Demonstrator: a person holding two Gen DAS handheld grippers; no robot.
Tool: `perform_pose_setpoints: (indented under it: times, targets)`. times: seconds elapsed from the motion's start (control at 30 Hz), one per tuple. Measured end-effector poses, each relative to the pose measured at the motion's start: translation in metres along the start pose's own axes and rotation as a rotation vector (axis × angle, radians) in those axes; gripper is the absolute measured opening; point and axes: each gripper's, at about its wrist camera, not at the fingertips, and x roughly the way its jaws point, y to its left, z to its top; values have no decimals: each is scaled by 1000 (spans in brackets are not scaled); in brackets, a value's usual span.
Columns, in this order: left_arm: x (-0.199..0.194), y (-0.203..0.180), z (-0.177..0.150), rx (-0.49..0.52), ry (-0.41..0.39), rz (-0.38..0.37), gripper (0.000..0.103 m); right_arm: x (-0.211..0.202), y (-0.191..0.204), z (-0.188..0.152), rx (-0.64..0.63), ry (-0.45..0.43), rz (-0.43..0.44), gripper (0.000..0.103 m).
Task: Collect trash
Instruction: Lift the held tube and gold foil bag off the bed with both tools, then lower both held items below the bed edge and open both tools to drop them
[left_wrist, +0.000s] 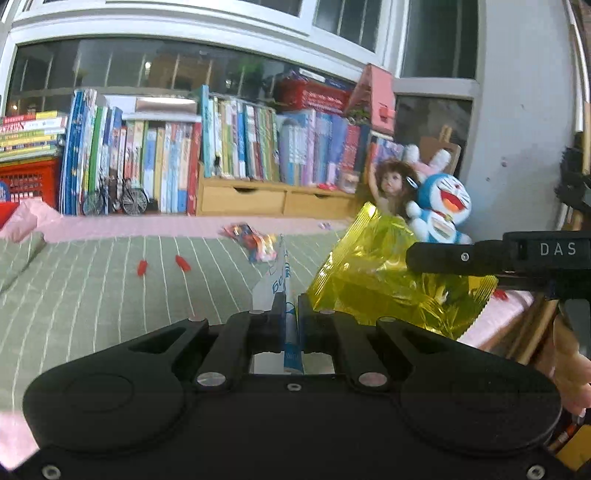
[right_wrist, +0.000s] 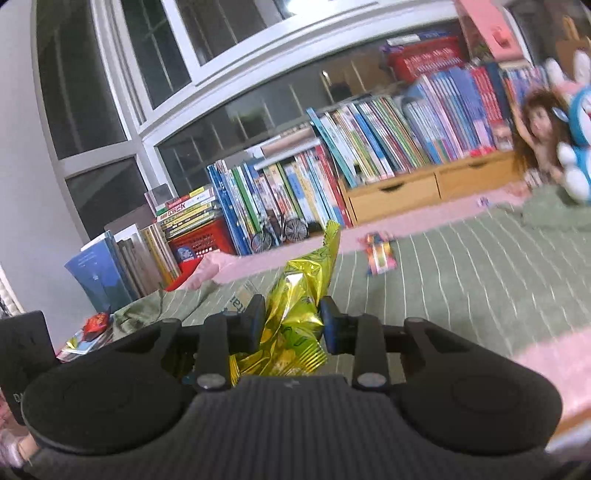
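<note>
The crinkled foil snack bag (right_wrist: 295, 314) is shiny yellow-gold. The flat plastic wrapper (left_wrist: 279, 284) is white with blue lettering. At twelve o'clock beyond them, the quilted bed cover (left_wrist: 110, 295) is sage green with thin white stripes.

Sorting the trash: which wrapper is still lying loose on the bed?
The small orange-and-multicolour wrapper on the green striped bedspread. The crumpled yellow foil bag and white-and-blue wrapper are each clamped in a hand-held gripper.
</note>
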Motion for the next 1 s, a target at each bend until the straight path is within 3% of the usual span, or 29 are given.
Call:
perform_pose_setpoints:
  times: [0.23, 0.5, 0.7, 0.87, 1.0]
  targets:
    - [-33, -20, -49, 18, 90, -42, 6, -31, 1, -45, 51, 132, -8, 35]
    - [-49, -23, -106, -52, 241, -60, 6, -39, -1, -84, 45, 330, -107, 35]
    - [-27, -13, -138, -136, 365, -40, 6, -16, -16, -107, 115, 431, -150, 35]
    - [12, -4, -166, -178, 505, 22, 6, 8, -31, -130, 158, 528, -188, 35]
    - [37, 3, -188, -197, 573, 45, 6, 29, -42, -148, 173, 601, -226, 35]
